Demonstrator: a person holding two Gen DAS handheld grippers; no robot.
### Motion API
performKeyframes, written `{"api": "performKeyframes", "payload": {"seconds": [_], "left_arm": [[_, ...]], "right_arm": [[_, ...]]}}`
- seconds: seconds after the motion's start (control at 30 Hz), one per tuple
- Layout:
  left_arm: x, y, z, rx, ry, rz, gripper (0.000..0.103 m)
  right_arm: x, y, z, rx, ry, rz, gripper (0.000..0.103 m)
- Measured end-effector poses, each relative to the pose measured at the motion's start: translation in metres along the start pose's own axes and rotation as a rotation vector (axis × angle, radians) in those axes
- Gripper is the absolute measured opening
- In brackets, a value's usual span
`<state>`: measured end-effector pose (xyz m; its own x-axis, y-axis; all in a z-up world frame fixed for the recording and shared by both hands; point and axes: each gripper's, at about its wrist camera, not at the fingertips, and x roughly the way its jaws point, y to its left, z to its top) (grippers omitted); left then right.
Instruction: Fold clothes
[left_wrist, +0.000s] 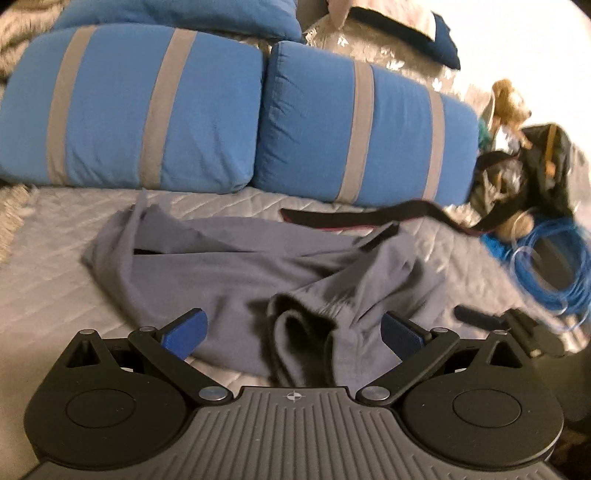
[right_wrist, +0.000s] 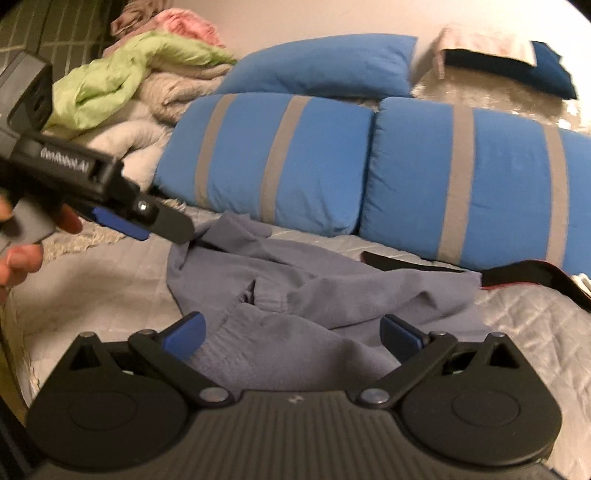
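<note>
Left wrist view: the left tool (left_wrist: 293, 334) hangs low over the bed (left_wrist: 48, 280), its blue pads spread wide and gripping nothing. Between and beyond them lies the garment (left_wrist: 229, 273), a grey-blue piece crumpled across the middle of the frame on the quilted cover. A ribbed opening of it bunches up at lower centre, right in the gap between the pads, though whether the pads touch the cloth I cannot tell. Behind it, across the upper half, two blue pillows (left_wrist: 147, 110) with grey stripes sit side by side. A dark strap (left_wrist: 332, 221) runs along the bed just behind the garment, toward the right. At the right edge sits a coil of blue cable (left_wrist: 554, 266), with a dark bag (left_wrist: 546, 162) and a tan soft toy (left_wrist: 511, 103) above it. At lower right the tip of the other tool pokes in, blurred.

Right wrist view: the right tool (right_wrist: 293, 334) is spread wide too, empty, with the garment (right_wrist: 314, 288) filling the centre and lower centre of the frame ahead of it. At upper left the left tool (right_wrist: 147, 221) comes in, held by a hand (right_wrist: 22, 251) at the left edge, its tip just at the garment's far left corner. Whether it grips there is unclear. Blankets (right_wrist: 140, 77) pile up top left, one green, one pink.
</note>
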<state>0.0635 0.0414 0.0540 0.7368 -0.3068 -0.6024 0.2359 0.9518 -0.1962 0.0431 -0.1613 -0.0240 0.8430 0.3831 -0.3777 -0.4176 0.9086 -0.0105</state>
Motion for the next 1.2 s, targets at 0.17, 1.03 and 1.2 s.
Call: {"api": "performKeyframes", "payload": {"seconds": [0.17, 1.03, 1.2], "left_arm": [[0.01, 0.004, 0.003, 0.049, 0.021, -0.055, 0.102], [0.027, 0.048, 0.015, -0.115, 0.031, -0.059, 0.101], [0.028, 0.047, 0.012, -0.083, 0.035, -0.027, 0.101]], "right_arm": [[0.023, -0.007, 0.006, -0.045, 0.048, 0.089, 0.102], [0.051, -0.034, 0.013, 0.032, 0.146, 0.256, 0.082], [0.045, -0.031, 0.012, 0.013, 0.14, 0.234, 0.014]]}}
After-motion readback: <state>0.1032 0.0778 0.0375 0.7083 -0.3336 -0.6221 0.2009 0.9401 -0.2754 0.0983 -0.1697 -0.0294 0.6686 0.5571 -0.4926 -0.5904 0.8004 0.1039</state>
